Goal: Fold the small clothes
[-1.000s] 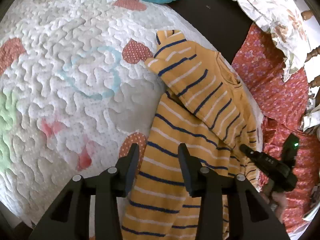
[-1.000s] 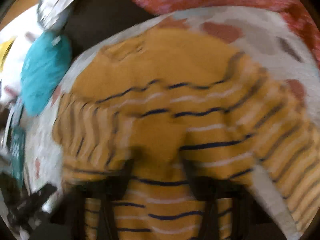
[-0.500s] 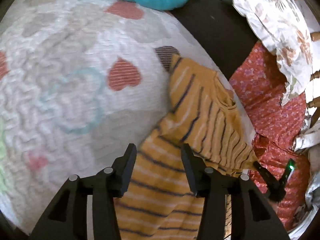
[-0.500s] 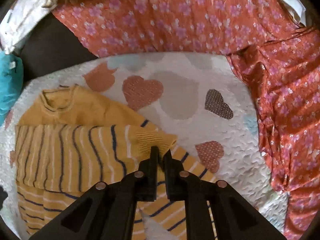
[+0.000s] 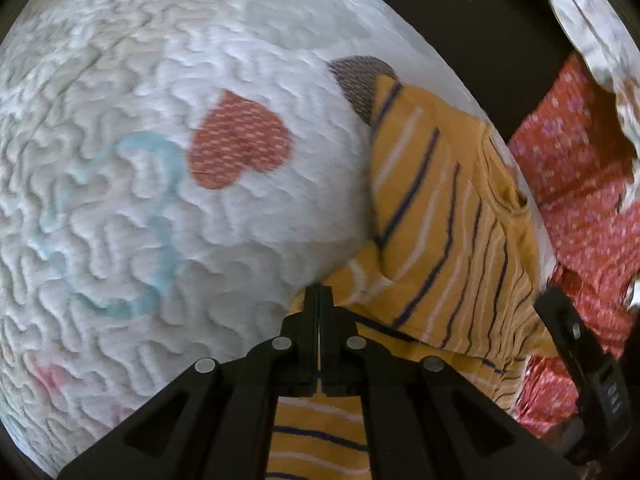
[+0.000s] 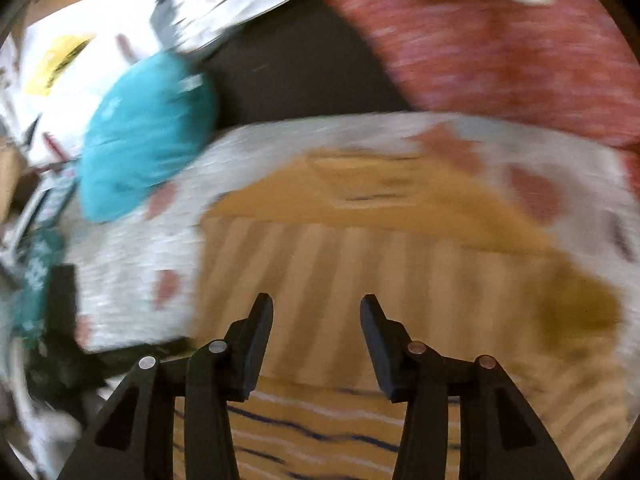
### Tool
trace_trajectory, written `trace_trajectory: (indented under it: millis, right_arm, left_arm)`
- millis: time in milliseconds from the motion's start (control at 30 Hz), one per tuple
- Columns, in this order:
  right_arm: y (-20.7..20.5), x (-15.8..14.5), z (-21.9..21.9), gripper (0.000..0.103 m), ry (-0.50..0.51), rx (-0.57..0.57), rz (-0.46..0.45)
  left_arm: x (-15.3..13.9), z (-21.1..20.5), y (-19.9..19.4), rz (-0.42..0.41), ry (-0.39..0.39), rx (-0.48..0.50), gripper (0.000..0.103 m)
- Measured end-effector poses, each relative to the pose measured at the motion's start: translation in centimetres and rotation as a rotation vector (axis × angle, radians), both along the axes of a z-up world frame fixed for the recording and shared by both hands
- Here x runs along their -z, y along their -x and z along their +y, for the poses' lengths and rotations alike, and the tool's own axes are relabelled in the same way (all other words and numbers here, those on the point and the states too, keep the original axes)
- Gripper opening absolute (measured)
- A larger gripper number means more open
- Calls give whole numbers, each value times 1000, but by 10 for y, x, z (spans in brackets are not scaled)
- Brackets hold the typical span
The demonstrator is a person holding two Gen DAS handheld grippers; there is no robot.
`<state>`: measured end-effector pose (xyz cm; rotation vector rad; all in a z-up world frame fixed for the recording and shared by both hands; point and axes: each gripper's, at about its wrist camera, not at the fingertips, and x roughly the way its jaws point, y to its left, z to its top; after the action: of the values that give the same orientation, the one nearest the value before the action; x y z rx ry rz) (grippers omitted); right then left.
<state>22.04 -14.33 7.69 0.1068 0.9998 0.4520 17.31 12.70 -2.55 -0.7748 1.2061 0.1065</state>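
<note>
Mustard-yellow knit sweater with navy and white stripes (image 5: 436,216) lies on the white quilted heart-print blanket (image 5: 160,160), left gripper (image 5: 319,300) clamped on its near edge; right gripper (image 6: 316,320), fingers apart, hovers above it.

1. Right gripper (image 5: 600,390), seen from left wrist cam: pale markings on its black body, too small/blurred to read.
2. Teal packet (image 6: 38,276) at left edge, right wrist cam: white lettering, motion-smeared, illegible.
3. No other text, brands or nos. legible.
</note>
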Motion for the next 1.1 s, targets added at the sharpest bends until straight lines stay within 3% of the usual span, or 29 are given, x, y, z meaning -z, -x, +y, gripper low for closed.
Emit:
trace_trajectory:
  millis: [67,167,300,333,367,433,533,667,733,800,967,1100]
  right_arm:
    - [-14,4,45,49,4,-80,21]
    - [-31,15,102,49,64,-172,47]
    - [-43,47,164,48,302,-251,85]
    - [-42,56,171,18,376,-256,82]
    - [-41,59,176,6,415,-255,70]
    - [-38,54,178,6,386,-239,68]
    - [-36,39,184,6,229,-231,109]
    - [-43,35,206,6,102,-214,159]
    - [-50,45,214,1,-72,-223,261]
    - [-50,57,227,2,-155,-233,342]
    - [-37,44,222,3,-128,-239,259]
    - [-27,32,145,4,-55,-136,176]
  left_arm:
    - [-3,10,5,4,-36,-35,0]
    - [-5,28,12,-13,25,-74,0]
    - [-17,51,21,-50,10,-119,0]
    - [-19,59,24,-57,14,-137,0]
    - [-20,65,27,-62,20,-154,0]
    - [-20,84,33,-65,42,-209,0]
    - [-18,114,48,-77,80,-310,0]
    - [-19,131,59,-81,84,-361,0]
    - [-18,134,59,-80,93,-360,1]
    - [-19,130,57,-80,74,-346,1]
    - [-23,110,45,-90,41,-283,5]
    - [-27,76,27,-111,-6,-162,22]
